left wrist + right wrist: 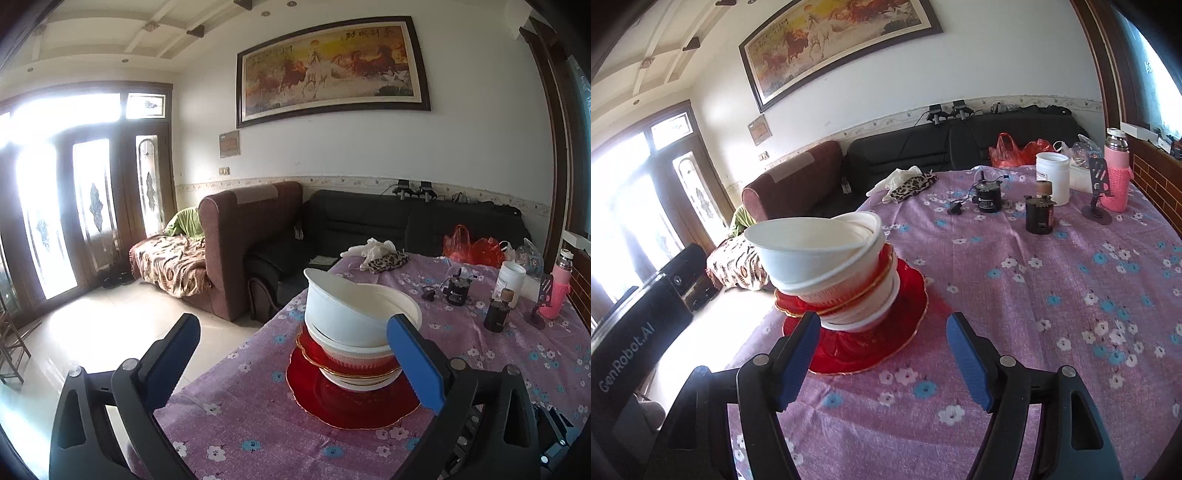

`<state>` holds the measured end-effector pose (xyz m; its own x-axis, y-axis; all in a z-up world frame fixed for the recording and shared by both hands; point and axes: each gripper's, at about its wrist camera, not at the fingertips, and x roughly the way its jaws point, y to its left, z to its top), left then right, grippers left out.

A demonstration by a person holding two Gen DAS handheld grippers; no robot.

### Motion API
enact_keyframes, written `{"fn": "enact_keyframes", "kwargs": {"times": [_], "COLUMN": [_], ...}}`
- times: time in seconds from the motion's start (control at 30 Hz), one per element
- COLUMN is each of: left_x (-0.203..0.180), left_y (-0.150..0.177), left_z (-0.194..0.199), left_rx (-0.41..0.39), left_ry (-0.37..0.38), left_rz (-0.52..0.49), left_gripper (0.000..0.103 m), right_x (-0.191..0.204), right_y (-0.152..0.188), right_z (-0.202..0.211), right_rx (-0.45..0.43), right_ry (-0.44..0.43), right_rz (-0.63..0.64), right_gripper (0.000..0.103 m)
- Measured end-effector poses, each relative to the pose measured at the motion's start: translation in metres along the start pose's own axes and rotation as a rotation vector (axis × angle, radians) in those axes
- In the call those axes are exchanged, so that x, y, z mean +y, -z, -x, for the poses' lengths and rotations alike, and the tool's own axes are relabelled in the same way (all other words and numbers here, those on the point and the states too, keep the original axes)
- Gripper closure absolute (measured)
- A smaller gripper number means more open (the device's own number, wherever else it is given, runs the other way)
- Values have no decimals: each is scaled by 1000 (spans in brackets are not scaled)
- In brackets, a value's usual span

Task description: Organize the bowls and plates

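Both claws, left claw (295, 363) and right claw (882, 360), are gaping empty; the leaning bowl stack (831, 269) is looking fragile, needing a low rim grip.

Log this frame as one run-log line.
left hand-held gripper: open, empty | right hand-held gripper: open, empty | stack of bowls and plates: on red plate, leaning | top white bowl: tilted
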<state>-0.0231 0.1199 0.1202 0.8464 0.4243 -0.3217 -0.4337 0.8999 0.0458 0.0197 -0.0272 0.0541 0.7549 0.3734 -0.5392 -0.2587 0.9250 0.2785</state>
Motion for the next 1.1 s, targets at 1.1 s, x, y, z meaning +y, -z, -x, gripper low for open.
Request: {"fn": "enact_keyframes", "kwargs": {"times": [1.1], "left_x": [1], "left_y": [31], "left_z": [-22], "left_rx": [184], "left_ry": [98], "left_rz": [17], "left_gripper": [0], "right_x": [-7], "right_y": [14], "right_z": [-4], "right_rx": [8], "right_ry": [61], "right_rz": [41], "right_gripper": [24]}}
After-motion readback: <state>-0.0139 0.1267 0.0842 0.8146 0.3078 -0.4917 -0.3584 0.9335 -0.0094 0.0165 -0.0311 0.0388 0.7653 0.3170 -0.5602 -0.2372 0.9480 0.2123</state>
